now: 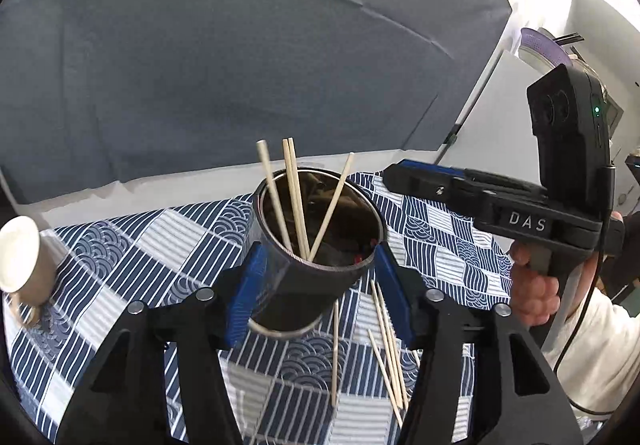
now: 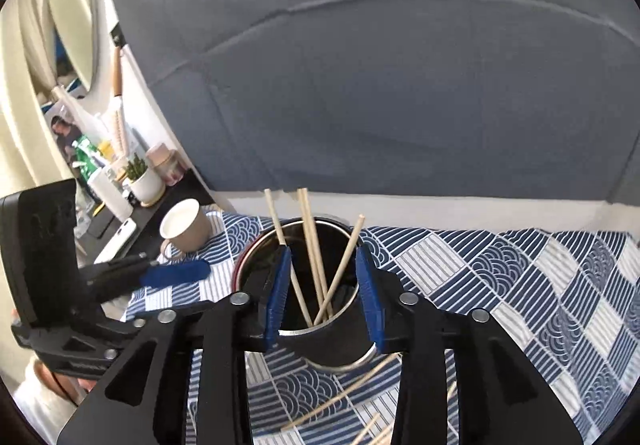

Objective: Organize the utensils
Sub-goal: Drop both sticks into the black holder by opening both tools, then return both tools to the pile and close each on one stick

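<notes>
Both hand-held grippers [image 1: 320, 281] [image 2: 324, 293] parted, empty — round steel cup [image 1: 316, 229] holds slim wooden chopsticks [image 1: 294, 197].

Holder: dark cylindrical metal cup [image 1: 320, 245] with a shiny rim, standing upright on the blue-and-white patterned cloth.
Chopsticks inside: four pale wooden sticks [image 1: 296, 197] leaning in the cup, tips fanned above the rim.
Loose chopsticks: several more [image 1: 386, 341] lying flat on the cloth just beside the cup's base.
</notes>
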Available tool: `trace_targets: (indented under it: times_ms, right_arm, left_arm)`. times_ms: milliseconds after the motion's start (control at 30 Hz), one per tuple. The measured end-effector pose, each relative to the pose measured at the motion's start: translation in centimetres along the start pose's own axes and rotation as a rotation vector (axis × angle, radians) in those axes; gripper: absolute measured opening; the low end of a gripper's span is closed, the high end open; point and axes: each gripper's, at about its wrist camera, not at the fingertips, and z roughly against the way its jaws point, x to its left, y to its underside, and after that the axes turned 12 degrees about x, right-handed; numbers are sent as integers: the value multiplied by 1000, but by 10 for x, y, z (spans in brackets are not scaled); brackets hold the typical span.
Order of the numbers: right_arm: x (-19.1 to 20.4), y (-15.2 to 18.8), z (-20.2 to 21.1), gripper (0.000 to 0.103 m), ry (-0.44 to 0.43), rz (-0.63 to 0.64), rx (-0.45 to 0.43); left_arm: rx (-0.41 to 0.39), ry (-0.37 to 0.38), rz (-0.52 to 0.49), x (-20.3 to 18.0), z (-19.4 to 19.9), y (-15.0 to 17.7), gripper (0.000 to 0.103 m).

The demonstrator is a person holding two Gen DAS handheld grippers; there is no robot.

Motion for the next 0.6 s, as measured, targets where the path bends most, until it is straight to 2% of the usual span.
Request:
trace_targets:
  times_ms: [33,67,133,233,400,533,600]
  right_arm:
    - [1,2,5,50,12,8,-4]
    - [1,4,11,55,25,11,-8]
    - [-3,10,25,71,32,5,-14]
    - [-13,25,45,86,55,-24,-38]
    - [-39,57,64,90,70,-127,-54]
    - [-53,87,71,94,152,-192,-44]
    - [-59,100,70,95,165,-208,-28]
  left_arm:
    - [9,4,7,-2,4,2,68]
    - [23,8,11,-5,8,6,75]
    - [61,-8,-3,-9,12,14,78]
    - [123,-38,-29,-13,8,26,81]
    - [202,18,-12,-9,-10,46,81]
    - [235,-5,-25,-10,-29,58,81]
    - [256,-1,-20,-8,-41,63,81]
